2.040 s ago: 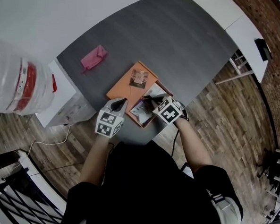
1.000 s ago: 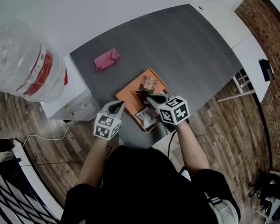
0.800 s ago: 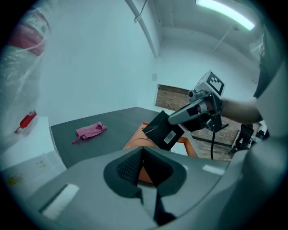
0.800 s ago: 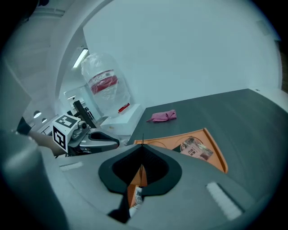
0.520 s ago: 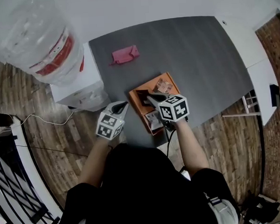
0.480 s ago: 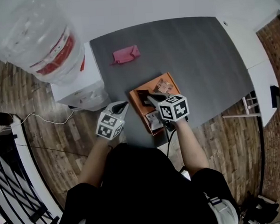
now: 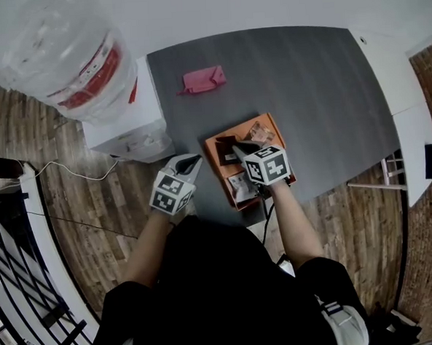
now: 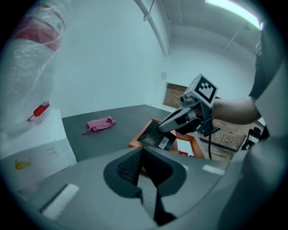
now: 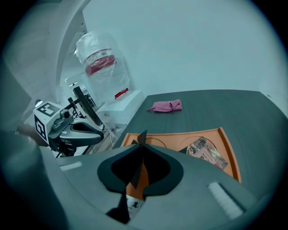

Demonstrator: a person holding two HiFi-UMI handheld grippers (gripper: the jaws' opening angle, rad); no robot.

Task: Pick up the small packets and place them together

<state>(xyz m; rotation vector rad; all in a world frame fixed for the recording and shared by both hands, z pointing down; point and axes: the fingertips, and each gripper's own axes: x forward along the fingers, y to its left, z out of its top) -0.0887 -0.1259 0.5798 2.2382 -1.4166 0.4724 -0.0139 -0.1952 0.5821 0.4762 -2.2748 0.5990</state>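
Because dark packet (image 8: 154,134) is thin, light, probably slick and floppy, firm pinch well in from one edge suits it — right gripper (image 7: 235,146) has fingers closed on it so, over orange tray (image 9: 180,133). Clear-wrapped packet (image 9: 207,152) lies at tray's far end. Left gripper (image 7: 188,161) near tray's side, over worktop (image 7: 305,75), fingers closed on nothing. Pink cloth (image 7: 203,79) well apart.

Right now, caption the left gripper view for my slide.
Right tool, jaws just easing, holds a dark packet over the orange tray; pink cloth lies beyond.
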